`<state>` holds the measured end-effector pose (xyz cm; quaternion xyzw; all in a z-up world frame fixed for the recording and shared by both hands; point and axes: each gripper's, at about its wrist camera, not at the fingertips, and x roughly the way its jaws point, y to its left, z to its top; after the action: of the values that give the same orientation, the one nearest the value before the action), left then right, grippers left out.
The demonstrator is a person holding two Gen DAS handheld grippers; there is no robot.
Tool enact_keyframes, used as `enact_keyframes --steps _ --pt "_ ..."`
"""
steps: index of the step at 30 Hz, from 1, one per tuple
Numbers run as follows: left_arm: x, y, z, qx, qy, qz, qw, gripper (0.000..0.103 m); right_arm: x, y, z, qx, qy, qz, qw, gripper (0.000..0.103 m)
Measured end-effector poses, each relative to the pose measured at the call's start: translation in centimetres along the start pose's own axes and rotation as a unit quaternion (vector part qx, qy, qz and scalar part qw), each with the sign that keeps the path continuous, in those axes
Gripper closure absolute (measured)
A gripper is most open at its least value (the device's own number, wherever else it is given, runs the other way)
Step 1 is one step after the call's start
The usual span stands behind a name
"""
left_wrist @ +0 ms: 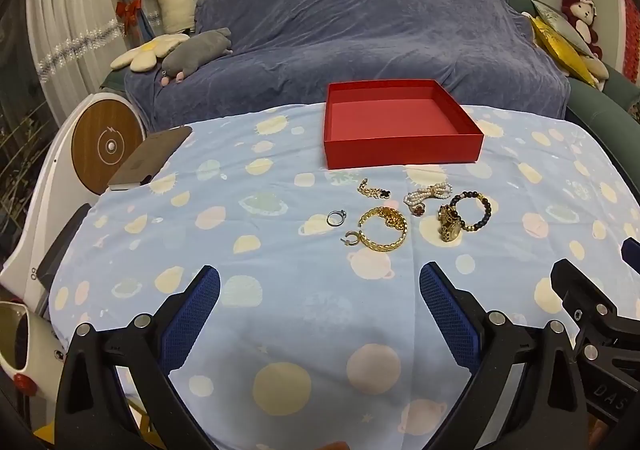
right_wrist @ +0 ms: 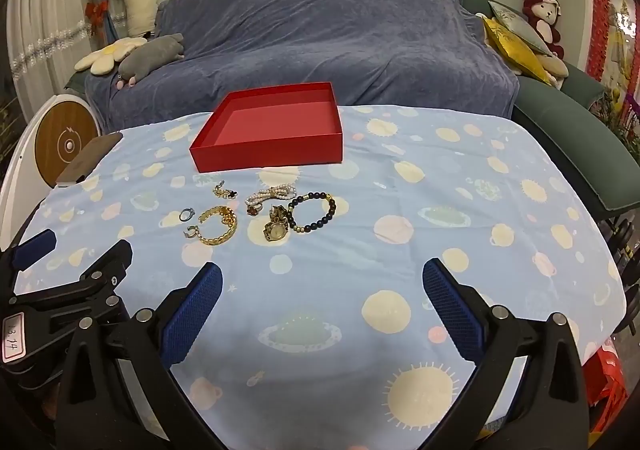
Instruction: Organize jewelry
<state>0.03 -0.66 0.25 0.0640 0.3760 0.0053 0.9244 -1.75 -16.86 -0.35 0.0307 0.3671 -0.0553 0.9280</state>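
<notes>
An empty red box stands at the far side of the blue patterned tablecloth. In front of it lie a silver ring, a gold chain bracelet, a small gold chain with a black clover, a pearl bracelet, a gold watch and a dark bead bracelet. My left gripper and right gripper are both open and empty, held side by side short of the jewelry.
A sofa under a blue-grey cover with plush toys stands behind the table. A brown notebook lies on the table's left corner. A white device with a wooden disc stands to the left.
</notes>
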Motion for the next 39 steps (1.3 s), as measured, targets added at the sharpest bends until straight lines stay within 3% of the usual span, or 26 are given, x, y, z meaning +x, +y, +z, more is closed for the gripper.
enact_keyframes --steps 4,39 --pt "0.1 0.3 0.6 -0.009 0.001 -0.013 0.9999 0.006 -0.2 0.1 0.0 -0.005 0.001 -0.001 1.000 0.005" --pt "-0.5 0.6 0.4 -0.009 -0.026 -0.007 0.9996 0.006 -0.5 0.3 -0.2 -0.008 -0.012 -0.002 1.000 0.005"
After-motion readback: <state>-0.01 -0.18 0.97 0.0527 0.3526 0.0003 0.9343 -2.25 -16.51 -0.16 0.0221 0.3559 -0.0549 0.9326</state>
